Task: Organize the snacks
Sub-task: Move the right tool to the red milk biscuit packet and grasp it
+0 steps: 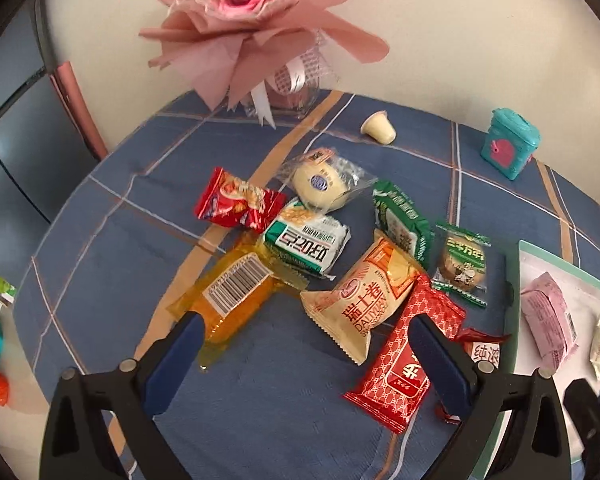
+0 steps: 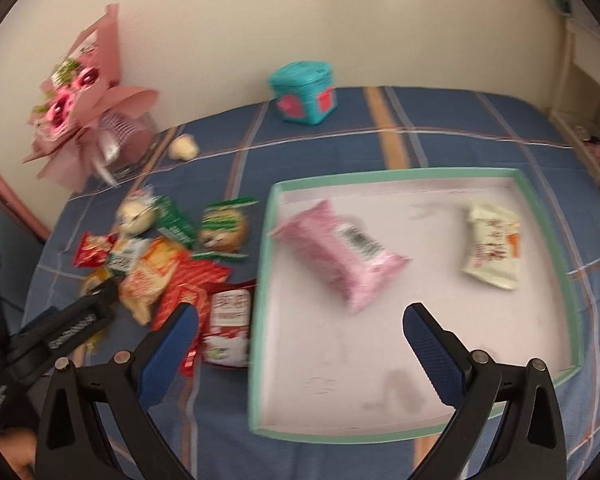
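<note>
**Two empty claws, a heap of snacks, and a tray with room to spare**

The left claw [image 1: 304, 344] is spread wide and holds nothing. It hangs over the pile of snacks [image 1: 332, 248] on the blue checked worktop [image 1: 112, 248]. One blue finger is over the orange packet [image 1: 230, 300] with the barcode. The other is over the red packet [image 1: 404, 364]. The cream packet [image 1: 364, 300] lies between them.

The right claw [image 2: 300, 328] is spread wide too, and it is empty. It hangs over the green-edged tray [image 2: 260, 280]. A pink packet [image 2: 340, 252] and a white packet [image 2: 492, 248] already lie in the tray. The rest of the snacks sit in the heap just beside the tray's left edge.

What could go wrong? The packets lie on top of each other. If the left claw closes here, it may pinch two at once, or push one away. The wrappers look shiny and puffy, so one could slip out on the way to the tray. A small cream cup [image 1: 379, 127] lies on its side far from the heap, near the pink bouquet [image 1: 256, 20], and could be forgotten. It looks like it may roll.

Some things are hard to see. The right view is blurry, so the words on the packets cannot be read. A small red-and-white packet [image 1: 482, 350] is partly hidden behind the claw finger. At the left edge of the left view, some colourful things are cut off, and I cannot tell what they are.
</note>
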`<state>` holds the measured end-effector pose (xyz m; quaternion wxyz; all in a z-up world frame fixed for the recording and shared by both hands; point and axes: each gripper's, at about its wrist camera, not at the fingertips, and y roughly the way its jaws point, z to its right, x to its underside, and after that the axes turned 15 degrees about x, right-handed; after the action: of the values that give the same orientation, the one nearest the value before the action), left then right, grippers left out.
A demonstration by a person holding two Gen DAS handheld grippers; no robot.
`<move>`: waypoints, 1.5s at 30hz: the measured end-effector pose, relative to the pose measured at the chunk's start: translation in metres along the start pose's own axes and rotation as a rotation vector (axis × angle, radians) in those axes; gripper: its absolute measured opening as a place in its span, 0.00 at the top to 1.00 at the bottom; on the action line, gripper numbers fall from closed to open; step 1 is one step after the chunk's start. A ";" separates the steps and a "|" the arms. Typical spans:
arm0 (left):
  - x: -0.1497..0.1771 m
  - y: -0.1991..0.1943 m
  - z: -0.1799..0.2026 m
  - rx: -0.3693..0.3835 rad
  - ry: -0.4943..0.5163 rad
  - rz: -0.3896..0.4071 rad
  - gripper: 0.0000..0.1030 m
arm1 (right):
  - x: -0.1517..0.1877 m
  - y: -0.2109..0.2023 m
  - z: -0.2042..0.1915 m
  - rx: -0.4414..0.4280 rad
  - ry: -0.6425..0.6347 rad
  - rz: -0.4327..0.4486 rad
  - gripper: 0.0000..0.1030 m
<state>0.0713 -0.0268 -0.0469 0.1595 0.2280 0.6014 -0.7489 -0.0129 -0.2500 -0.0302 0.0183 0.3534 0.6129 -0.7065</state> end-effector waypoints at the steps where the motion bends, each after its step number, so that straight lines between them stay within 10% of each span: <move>1: 0.000 0.001 -0.002 0.003 -0.005 -0.005 0.02 | 0.000 0.001 -0.005 -0.006 -0.007 -0.003 0.01; 11: 0.002 0.020 -0.026 0.046 -0.121 -0.074 0.05 | 0.001 0.017 -0.037 -0.033 -0.087 -0.056 0.06; 21: 0.000 0.031 -0.027 0.093 -0.147 -0.120 0.05 | 0.000 0.031 -0.054 -0.124 -0.141 -0.099 0.50; 45: -0.001 0.097 0.027 0.310 -0.057 -0.322 0.11 | 0.009 0.051 -0.076 -0.118 -0.243 -0.157 0.62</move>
<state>0.1180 -0.0753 -0.1224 0.0177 0.1298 0.5029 -0.8544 0.0395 -0.1923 -0.0783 0.0576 0.2147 0.6725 -0.7060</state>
